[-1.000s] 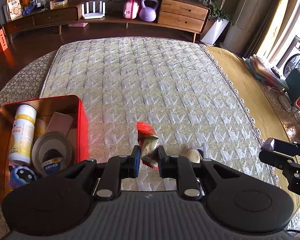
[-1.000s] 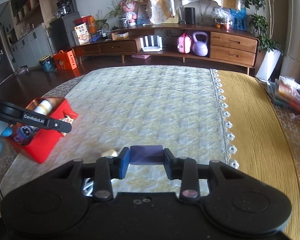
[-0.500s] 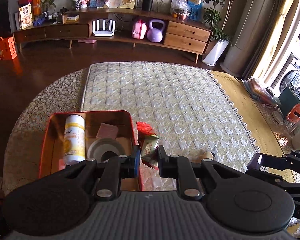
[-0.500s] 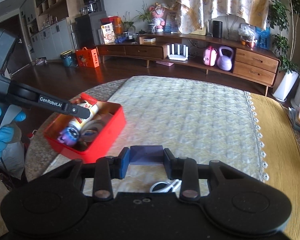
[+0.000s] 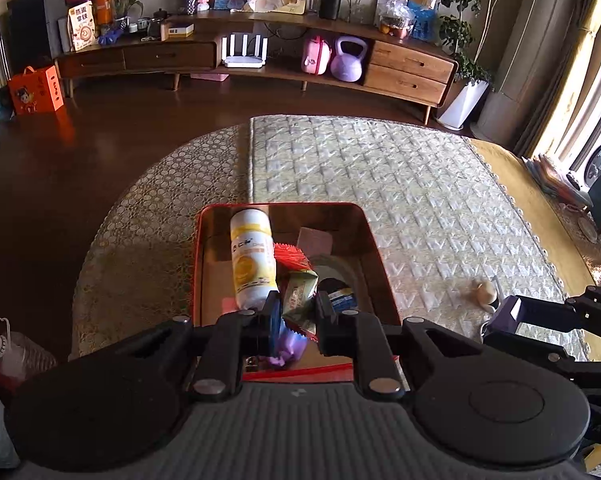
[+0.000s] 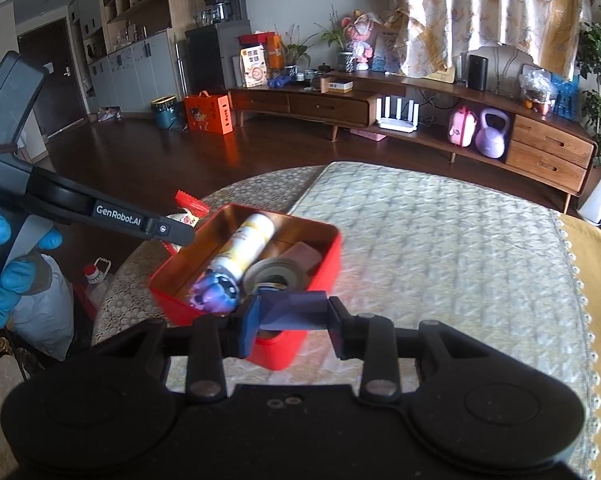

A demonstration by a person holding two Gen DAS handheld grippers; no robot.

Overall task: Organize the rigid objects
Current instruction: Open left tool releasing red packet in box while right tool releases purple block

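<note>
Risk, foremost: the red-and-green crinkled foil snack packet (image 5: 298,294), pinched between the fingers of the left claw (image 5: 296,314), hangs above the red rectangular metal tin (image 5: 374,248). Judged likely fault: if let go from here, the light packet may catch on the white-and-yellow plastic bottle (image 5: 250,256) lying lengthwise in the tin and slide out over the rim. The tin is already crowded, so little bare floor is left for it.

Risk, second: the right claw (image 6: 292,314), clamped on a dark purple faceted block (image 6: 292,308), sits just beside the tin's near corner. Both claws near one tin could knock together, or nudge the tin along the quilted cream cloth covering the surface (image 5: 400,184).

Contents of tin: bottle; grey roll of tape (image 6: 274,274) lying flat; brown flat pad (image 6: 302,254) toward the far wall; small purple-and-blue round toy (image 6: 216,294) at the near end.

Location of tin: near the left edge of the surface.

Loose item: small tan object (image 5: 482,290) on the cloth toward the right edge, blurred, kind not determinable.

Packet condition: creased, red serrated top edge upward.
</note>
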